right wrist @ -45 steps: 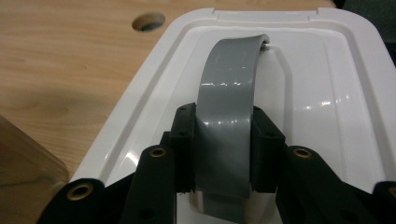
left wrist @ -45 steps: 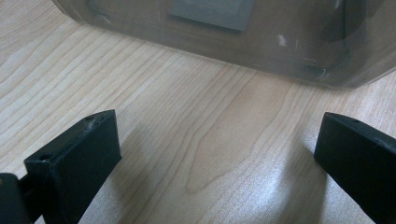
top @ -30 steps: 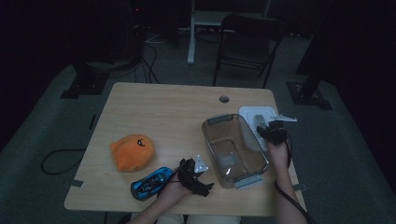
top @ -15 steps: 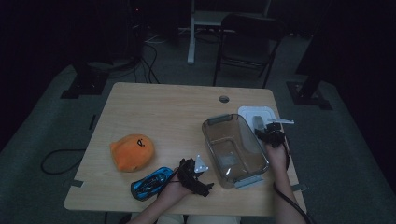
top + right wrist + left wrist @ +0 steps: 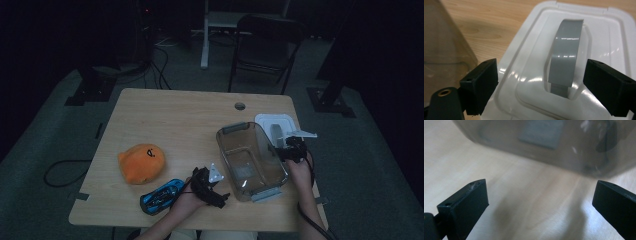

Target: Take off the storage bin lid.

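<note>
Beside the bin [image 5: 250,160] | lid [image 5: 579,62] flat, handle [image 5: 565,60] lengthwise | right tongs [image 5: 541,82] apart | left tongs [image 5: 536,202] apart

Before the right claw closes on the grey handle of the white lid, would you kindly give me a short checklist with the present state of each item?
1. Right claw open: ok.
2. Grey arched handle between its jaws: ok, one jaw on each side.
3. White plastic lid lying flat on the wooden table: ok.
4. Clear plastic bin empty and upright: ok.
5. Left claw open and holding nothing: ok.
6. Jaws low enough to grip: cannot tell.
</note>
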The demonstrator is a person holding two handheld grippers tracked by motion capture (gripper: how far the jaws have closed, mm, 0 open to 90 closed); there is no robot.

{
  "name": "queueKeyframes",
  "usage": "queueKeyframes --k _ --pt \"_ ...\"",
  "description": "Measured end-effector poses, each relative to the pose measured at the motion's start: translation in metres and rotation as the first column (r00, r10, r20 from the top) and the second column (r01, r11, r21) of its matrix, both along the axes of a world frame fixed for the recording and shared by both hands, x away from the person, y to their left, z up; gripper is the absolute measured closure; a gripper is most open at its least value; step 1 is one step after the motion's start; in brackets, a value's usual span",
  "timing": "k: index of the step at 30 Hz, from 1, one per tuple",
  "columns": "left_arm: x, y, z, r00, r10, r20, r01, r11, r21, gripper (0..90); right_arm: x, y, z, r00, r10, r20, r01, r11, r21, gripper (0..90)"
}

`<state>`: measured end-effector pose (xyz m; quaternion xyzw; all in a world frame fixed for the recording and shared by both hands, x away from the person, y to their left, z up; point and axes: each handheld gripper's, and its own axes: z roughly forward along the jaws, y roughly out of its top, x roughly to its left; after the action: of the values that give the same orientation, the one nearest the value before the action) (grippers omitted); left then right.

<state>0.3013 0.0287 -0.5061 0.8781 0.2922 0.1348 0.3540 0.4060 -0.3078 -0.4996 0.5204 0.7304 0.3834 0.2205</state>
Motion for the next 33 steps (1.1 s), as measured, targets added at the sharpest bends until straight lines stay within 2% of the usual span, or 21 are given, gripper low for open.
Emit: queueKeyframes --k 5,9,11,12,15,21,23,25,29,33 --pt "0.015 0.008 0.013 0.9999 0.01 0.013 -0.01 0.9995 -0.031 0.9 -0.014 -0.004 0.002 0.998 0.063 0.001 -0.063 0.998 -0.002 12.4" --pt "0.028 0.01 0.018 0.9998 0.017 0.013 -0.016 0.9996 -0.024 0.9 -0.03 -0.007 0.001 0.995 0.1 -0.005 -0.1 0.995 -0.004 12.4" --pt "0.028 0.01 0.018 0.9998 0.017 0.013 -0.016 0.9996 -0.024 0.9 -0.034 -0.007 0.0 0.9947 0.103 -0.003 -0.103 0.995 -0.002 12.4" --pt "0.039 0.01 0.02 0.9995 0.031 0.011 -0.031 0.9993 -0.019 0.9 -0.042 -0.007 -0.002 0.9929 0.119 -0.008 -0.119 0.993 0.012 12.4" --pt "0.049 0.01 0.021 0.9991 0.038 0.019 -0.039 0.999 0.022 0.9 -0.052 -0.005 -0.007 0.9911 0.132 -0.013 -0.132 0.991 0.009 13.9" --pt "0.071 0.012 0.024 0.9989 0.044 0.017 -0.045 0.9963 0.073 0.9 -0.062 -0.001 -0.016 0.9846 0.173 -0.023 -0.172 0.984 0.041 14.3" --pt "0.073 0.013 0.025 0.9985 0.05 0.021 -0.051 0.9959 0.075 0.9 -0.066 0.001 -0.018 0.9832 0.181 -0.024 -0.18 0.982 0.059 14.6" --pt "0.078 0.017 0.026 0.9984 0.055 0.015 -0.056 0.9954 0.078 0.9 -0.07 0.004 -0.019 0.982 0.188 -0.014 -0.188 0.981 0.048 14.6" --pt "0.083 0.024 0.028 0.9978 0.063 0.019 -0.064 0.9928 0.101 0.9 -0.077 0.012 -0.02 0.9743 0.224 -0.018 -0.223 0.973 0.057 14.6" --pt "0.088 0.033 0.03 0.9967 0.077 0.024 -0.079 0.9904 0.113 0.9 -0.085 0.024 -0.02 0.9576 0.287 -0.029 -0.285 0.957 0.052 14.6"
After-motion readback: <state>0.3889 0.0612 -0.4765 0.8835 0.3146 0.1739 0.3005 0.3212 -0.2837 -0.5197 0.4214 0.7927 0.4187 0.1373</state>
